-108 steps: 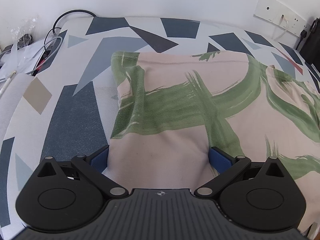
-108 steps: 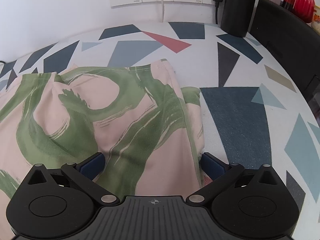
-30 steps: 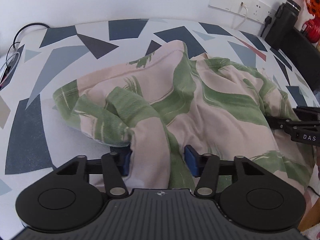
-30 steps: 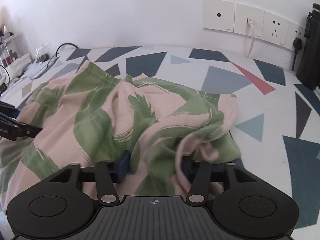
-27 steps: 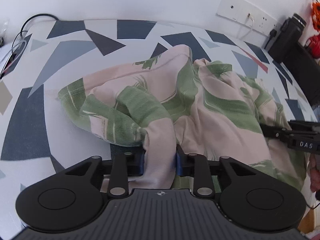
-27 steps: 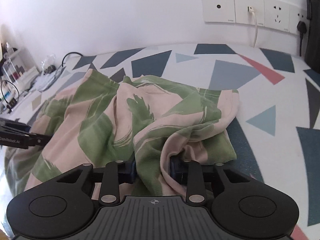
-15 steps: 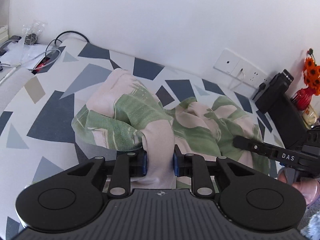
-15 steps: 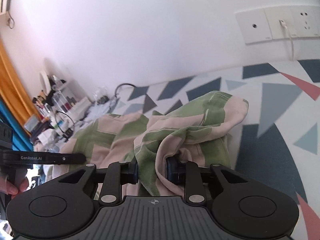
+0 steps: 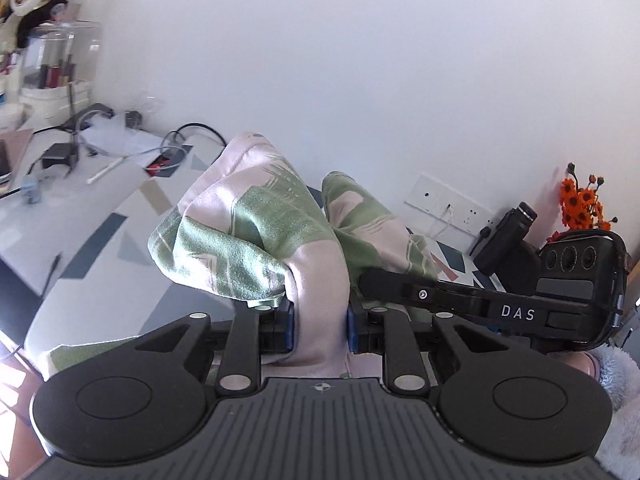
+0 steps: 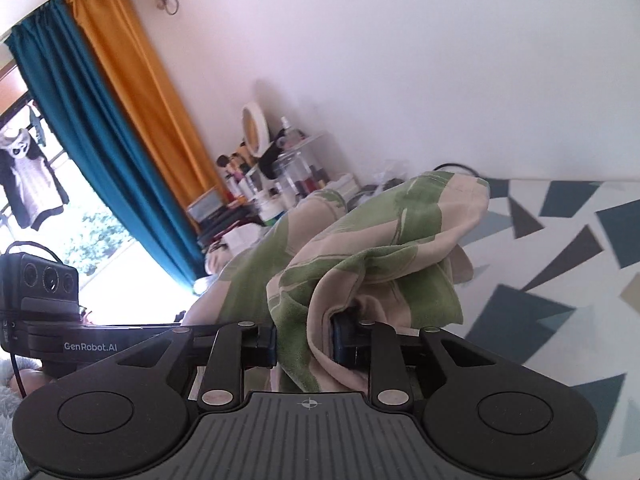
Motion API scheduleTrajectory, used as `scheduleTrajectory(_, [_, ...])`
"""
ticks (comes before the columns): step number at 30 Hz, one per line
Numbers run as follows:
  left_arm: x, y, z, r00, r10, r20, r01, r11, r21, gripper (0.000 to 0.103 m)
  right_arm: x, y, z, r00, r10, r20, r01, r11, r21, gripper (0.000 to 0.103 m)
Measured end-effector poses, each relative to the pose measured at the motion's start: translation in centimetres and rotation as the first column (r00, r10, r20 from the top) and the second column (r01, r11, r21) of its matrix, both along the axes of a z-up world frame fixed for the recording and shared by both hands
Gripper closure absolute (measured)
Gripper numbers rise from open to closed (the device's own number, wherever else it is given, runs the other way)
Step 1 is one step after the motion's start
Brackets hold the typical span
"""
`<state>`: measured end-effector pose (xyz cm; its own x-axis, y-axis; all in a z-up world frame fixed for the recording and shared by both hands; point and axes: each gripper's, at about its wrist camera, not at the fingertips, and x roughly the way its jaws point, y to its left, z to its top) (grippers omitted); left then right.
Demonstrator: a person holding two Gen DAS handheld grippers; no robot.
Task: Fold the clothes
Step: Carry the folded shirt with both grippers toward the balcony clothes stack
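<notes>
A pink garment with green brush strokes [image 9: 256, 236] is lifted off the patterned table [image 9: 104, 240], bunched and hanging between the two grippers. My left gripper [image 9: 319, 326] is shut on a thick pink fold of it. In the right wrist view the same garment [image 10: 380, 240] drapes forward, and my right gripper [image 10: 305, 342] is shut on a green and pink fold. The right gripper's body, marked DAS, [image 9: 516, 312] crosses the left wrist view at the right; the left gripper's body [image 10: 44, 320] shows at the left of the right wrist view.
A side desk [image 9: 60, 152] with cables, jars and cosmetics stands to the left. Wall sockets [image 9: 448, 208], a black cylinder [image 9: 506, 240] and orange flowers [image 9: 580, 204] are at the back right. Teal and mustard curtains [image 10: 112, 120] hang by a window. A fluffy sleeve [image 9: 616, 392] sits at the lower right.
Both grippers closed on folds of the garment, then rose and swung upward, lifting it off the table. The views now show the wall and the room rather than the tabletop.
</notes>
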<state>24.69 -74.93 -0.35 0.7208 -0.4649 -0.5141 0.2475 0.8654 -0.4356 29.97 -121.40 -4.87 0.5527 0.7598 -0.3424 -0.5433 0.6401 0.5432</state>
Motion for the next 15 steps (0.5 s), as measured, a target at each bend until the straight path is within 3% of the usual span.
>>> scheduleTrajectory(2, [-3.4, 2.8, -0.1, 0.998, 0.057, -0.018, -0.057, 0.998, -0.025, 0.080, -2.2, 3.6, 0.5, 0.999, 0.047, -0.007, -0.047, 0.999, -0.015, 0.081])
scheduleTrajectory(7, [-12.1, 8.8, -0.1, 0.980, 0.189, -0.060, -0.189, 0.982, 0.000, 0.080, -7.9, 12.3, 0.6, 0.982, 0.183, -0.056, -0.184, 0.982, -0.028, 0.081])
scheduleTrajectory(15, [-25.6, 18.4, 0.2, 0.895, 0.435, -0.100, -0.434, 0.901, 0.033, 0.080, -18.3, 26.4, 0.4, 0.905, 0.407, -0.125, -0.411, 0.912, -0.003, 0.081])
